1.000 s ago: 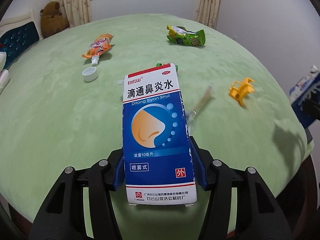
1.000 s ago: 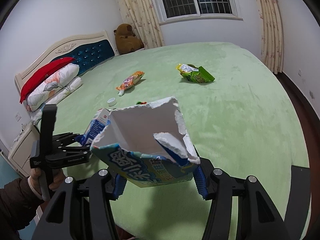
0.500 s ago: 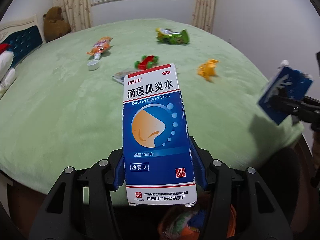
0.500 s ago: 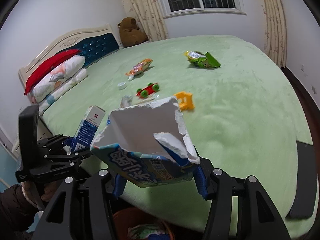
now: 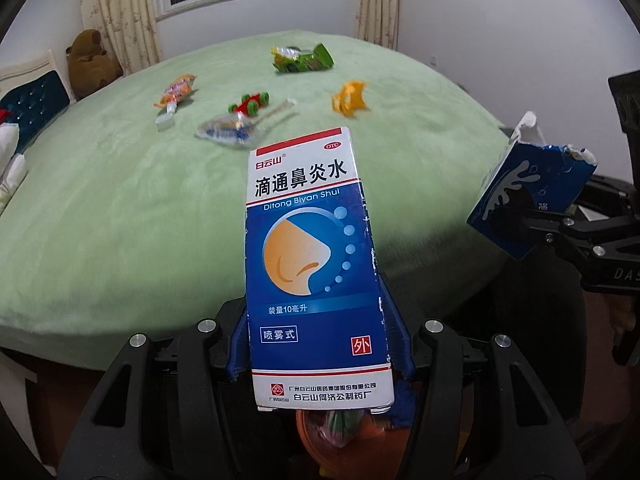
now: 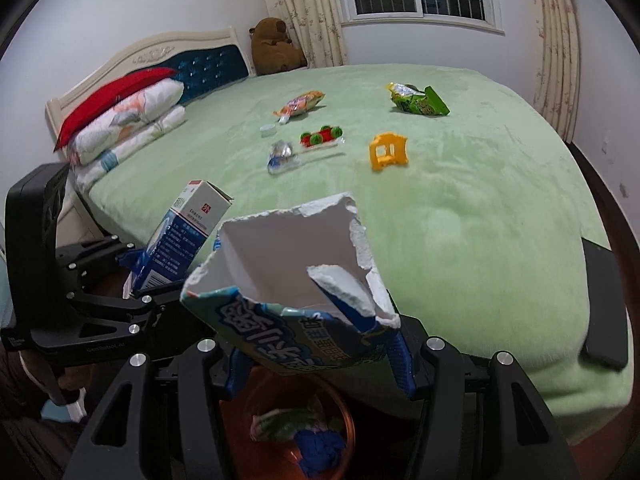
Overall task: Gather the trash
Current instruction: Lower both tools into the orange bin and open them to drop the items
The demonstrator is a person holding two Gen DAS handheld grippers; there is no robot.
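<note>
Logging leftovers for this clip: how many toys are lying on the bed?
2. A red toy car with green wheels sits mid-bed beside the clear wrapper, and a yellow toy lies to its right. The held cartons could be hiding others.

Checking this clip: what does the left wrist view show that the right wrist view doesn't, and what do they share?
Only the left wrist view shows the printed front of the nasal spray box in the left gripper, with its nose picture.

Only the right wrist view shows the pillows, the white inside of the torn carton in the right gripper, and the crumpled trash in the orange bin.

Both show the green bed, teddy bear, green snack bag, yellow toy and toy car.
</note>
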